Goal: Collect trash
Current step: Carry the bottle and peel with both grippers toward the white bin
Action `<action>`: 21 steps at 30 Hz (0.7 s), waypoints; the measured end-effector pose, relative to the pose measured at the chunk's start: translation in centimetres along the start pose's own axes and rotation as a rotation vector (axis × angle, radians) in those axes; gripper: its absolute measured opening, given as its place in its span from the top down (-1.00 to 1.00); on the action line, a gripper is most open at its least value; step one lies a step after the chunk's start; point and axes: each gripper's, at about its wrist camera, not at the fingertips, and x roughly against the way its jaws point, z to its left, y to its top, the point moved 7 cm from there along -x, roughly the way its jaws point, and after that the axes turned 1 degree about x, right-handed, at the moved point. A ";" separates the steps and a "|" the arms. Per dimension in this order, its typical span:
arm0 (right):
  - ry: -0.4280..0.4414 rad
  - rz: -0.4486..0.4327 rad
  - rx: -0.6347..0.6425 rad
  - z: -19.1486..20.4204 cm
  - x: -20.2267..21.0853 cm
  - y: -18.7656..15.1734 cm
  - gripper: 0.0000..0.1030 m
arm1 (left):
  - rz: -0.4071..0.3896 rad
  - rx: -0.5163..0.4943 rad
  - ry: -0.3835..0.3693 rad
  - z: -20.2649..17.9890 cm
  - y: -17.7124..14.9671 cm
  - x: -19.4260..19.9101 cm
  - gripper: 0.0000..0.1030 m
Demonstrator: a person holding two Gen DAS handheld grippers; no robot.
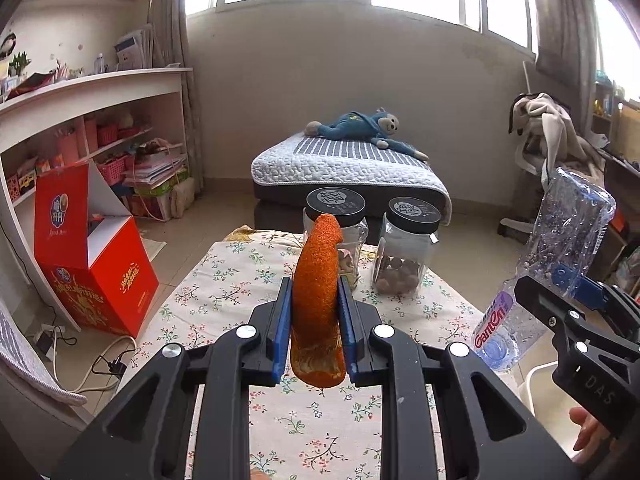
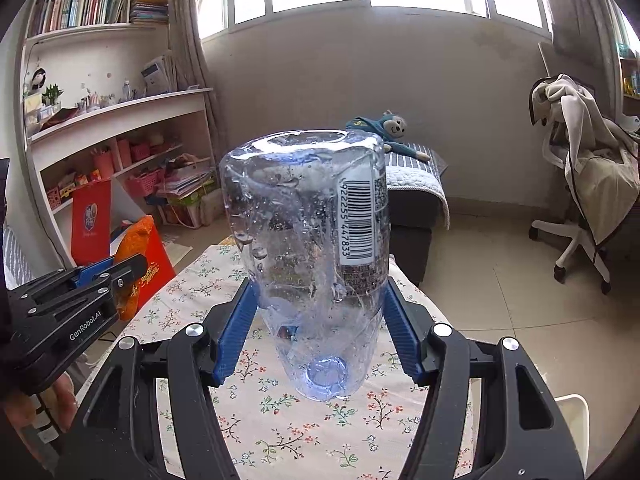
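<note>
My left gripper is shut on a strip of orange peel, which stands upright between the blue pads above the floral tablecloth. My right gripper is shut on an empty clear plastic bottle, held upside down with its cap end toward the table. In the left wrist view the same bottle and the right gripper show at the right. In the right wrist view the left gripper with the orange peel shows at the left.
Two clear jars with black lids stand at the table's far end. A white bin sits by the table's right side. A red box and cables lie on the floor at the left. Beyond are a bed, shelves and an office chair.
</note>
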 end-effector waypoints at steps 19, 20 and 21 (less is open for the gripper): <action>-0.119 -0.032 -0.079 -6.6 4.2 -0.6 -0.15 | -0.010 -0.074 -0.099 -8.1 -0.8 1.1 0.57; -0.128 -0.034 -0.085 -7.1 4.5 -0.7 -0.16 | -0.010 -0.079 -0.107 -8.6 -0.9 1.2 0.57; -0.137 -0.034 -0.091 -7.6 4.8 -0.8 -0.15 | -0.009 -0.084 -0.115 -9.1 -1.1 1.3 0.57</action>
